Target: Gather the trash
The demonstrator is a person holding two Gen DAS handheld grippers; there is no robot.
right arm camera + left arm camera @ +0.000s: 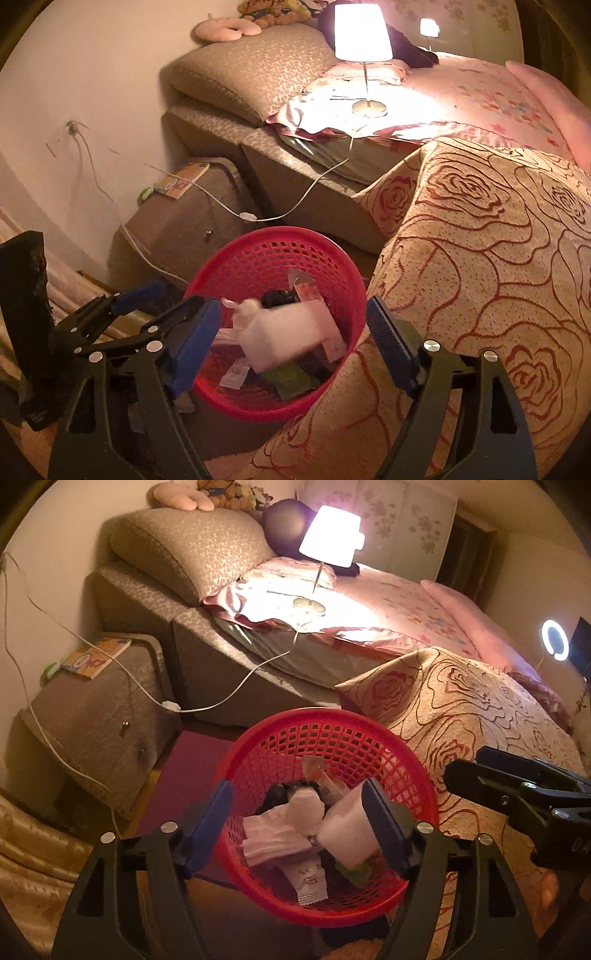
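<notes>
dim bedroom lit by a warm table lamp (330, 535) sitting right on the bed (406, 602), with a rose-patterned bedspread (480, 236) hanging down to the floor and a padded nightstand (103, 709) against the wall. the red plastic basket (332, 723) sits on the floor right up against that bedspread, lattice walls, round rim. it's got a decent pile in it already: crumpled white tissues (291, 823), a little printed sachet (308, 884), something green and flat (291, 380), a dark wad further back. both grippers hover over the rim. the left gripper (297, 823) is spread wide with nothing pinched, and the right gripper (291, 336) is spread too. there's a blurry white piece (288, 339) between its blue pads, not touching them; looks to me like it's dropping in. so i'd say this round of trash is basically in the bin. can't see any more litter on the bed or floor from here, but plenty of the room is out of view.
</notes>
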